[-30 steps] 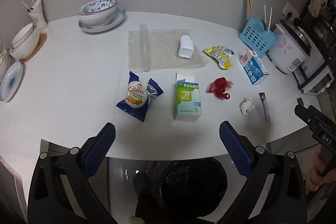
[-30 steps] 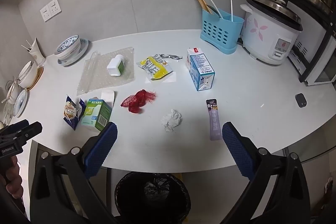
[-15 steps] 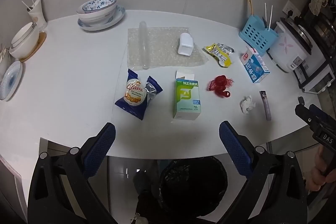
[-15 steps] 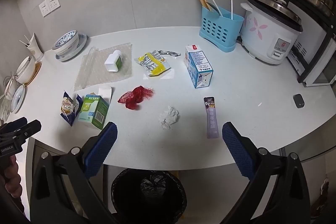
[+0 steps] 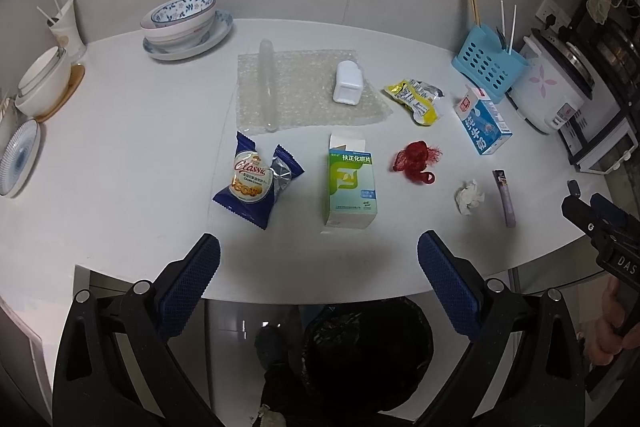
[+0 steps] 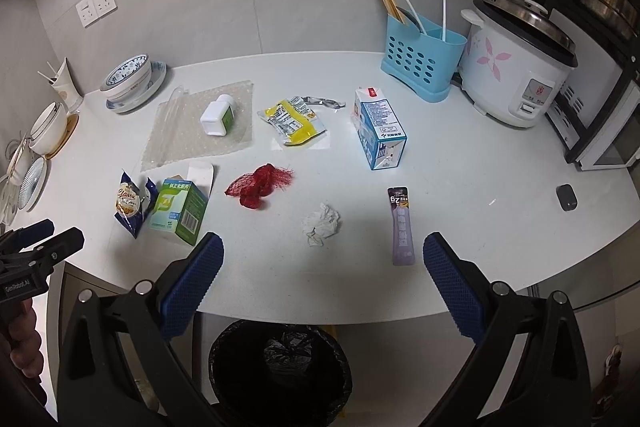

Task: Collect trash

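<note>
Currently, trash lies scattered on the white bench (image 6: 460,187): crumpled tissue (image 6: 321,223), red net (image 6: 258,183), purple sachet (image 6: 401,225), green box (image 5: 351,183), blue snack wrapper (image 5: 256,179). Both the left gripper (image 5: 319,281) and right gripper (image 6: 322,277) stand wide, empty, above the black-lined bin (image 6: 280,367) below the bench edge.

The right hand-held gripper (image 6: 322,277) hangs wide apart over crumpled tissue (image 6: 321,223) and purple sachet (image 6: 401,225).
</note>
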